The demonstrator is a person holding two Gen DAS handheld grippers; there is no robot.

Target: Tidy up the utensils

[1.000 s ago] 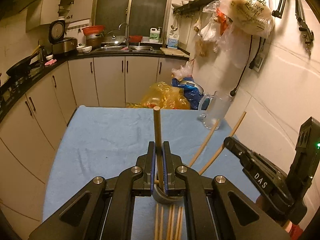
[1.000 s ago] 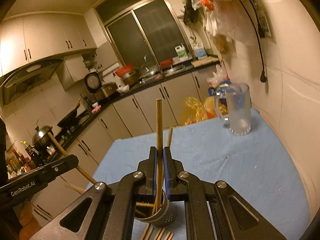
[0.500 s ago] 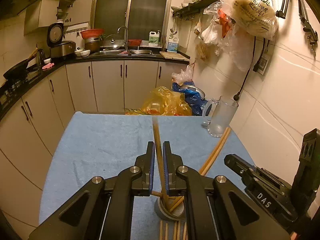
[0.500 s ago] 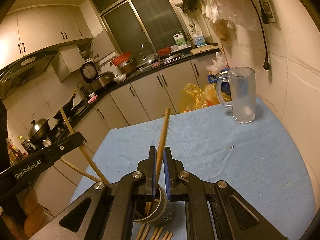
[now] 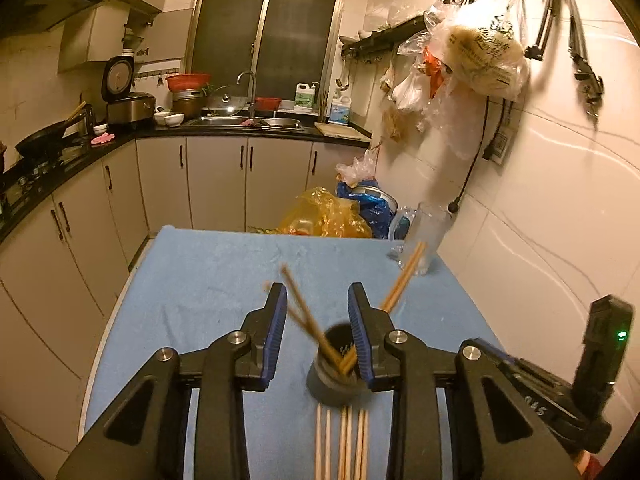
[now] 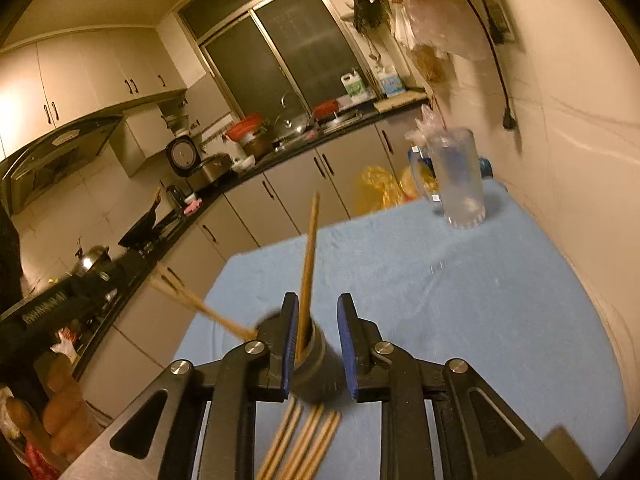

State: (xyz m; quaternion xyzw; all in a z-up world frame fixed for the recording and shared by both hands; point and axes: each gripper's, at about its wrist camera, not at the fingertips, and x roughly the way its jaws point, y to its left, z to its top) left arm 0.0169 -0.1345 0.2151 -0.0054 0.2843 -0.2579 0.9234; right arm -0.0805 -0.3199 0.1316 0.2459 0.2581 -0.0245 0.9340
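My left gripper (image 5: 317,312) and right gripper (image 6: 317,322) gape empty over the grey metal cylindrical holder (image 5: 335,372), wooden chopsticks (image 5: 304,312) leaning inside.

Home kitchen, sink (image 5: 244,121), rice cooker (image 5: 127,100), wok (image 5: 42,142), cabinets (image 5: 216,184)

One metal holder (image 5: 336,376) containing four chopsticks (image 5: 306,312); six loose chopsticks (image 5: 342,444) lying on the worktop (image 5: 224,272); one glass mug (image 6: 458,178); two grippers, left (image 5: 318,334) and right (image 6: 318,344).
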